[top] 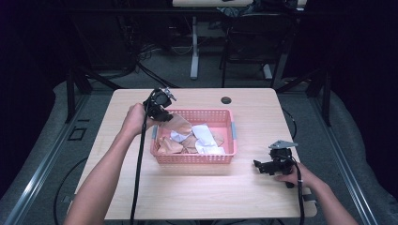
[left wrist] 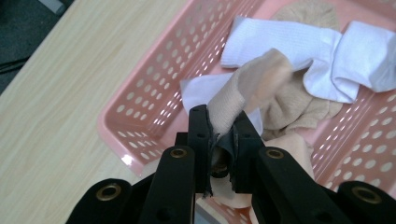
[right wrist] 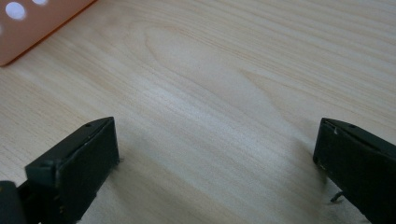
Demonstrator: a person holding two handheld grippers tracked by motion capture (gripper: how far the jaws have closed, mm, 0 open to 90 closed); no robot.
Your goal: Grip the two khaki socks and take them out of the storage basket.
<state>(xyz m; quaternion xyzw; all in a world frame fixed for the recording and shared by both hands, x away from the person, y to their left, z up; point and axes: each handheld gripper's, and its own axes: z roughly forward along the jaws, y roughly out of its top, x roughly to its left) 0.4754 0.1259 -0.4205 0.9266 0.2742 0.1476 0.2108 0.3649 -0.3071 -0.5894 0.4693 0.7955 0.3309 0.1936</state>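
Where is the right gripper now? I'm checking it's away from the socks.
In the high view, the right gripper rests on the table at the right, outside the pink basket, open.

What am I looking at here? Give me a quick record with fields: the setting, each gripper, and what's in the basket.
setting: a person at a wooden table, holding a gripper in each hand
basket: pink perforated basket near the table's middle
contents: white socks and tan socks, jumbled together
left gripper: left gripper over the basket's left end, shut on a tan sock
right gripper: right gripper open, holding nothing, low over bare tabletop to the right of the basket
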